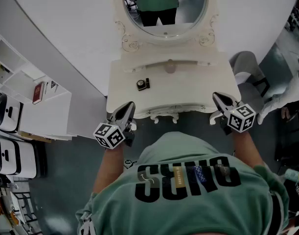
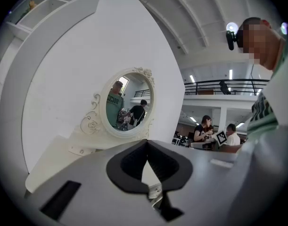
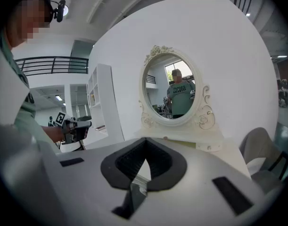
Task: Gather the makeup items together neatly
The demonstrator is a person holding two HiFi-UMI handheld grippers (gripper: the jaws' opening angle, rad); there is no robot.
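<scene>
Big white dressing table (image 1: 208,89) dead centre, oval mirror (image 1: 164,9) standing at the back. Down at the near edge, left gripper (image 1: 127,106) and right gripper (image 1: 218,98) parked off opposite corners, both pinched fully together on nothing. Out on the tabletop, left of middle and well apart from either gripper, one small dark case (image 1: 143,84) with a pale round top. Just behind, by the back ledge, a little rounded lump (image 1: 170,67) (knob or sponge, too small to tell). Probably light, rigid, smooth-shelled, quick to skid on that slick top; best pinched low across two opposite flat sides, gently.
</scene>
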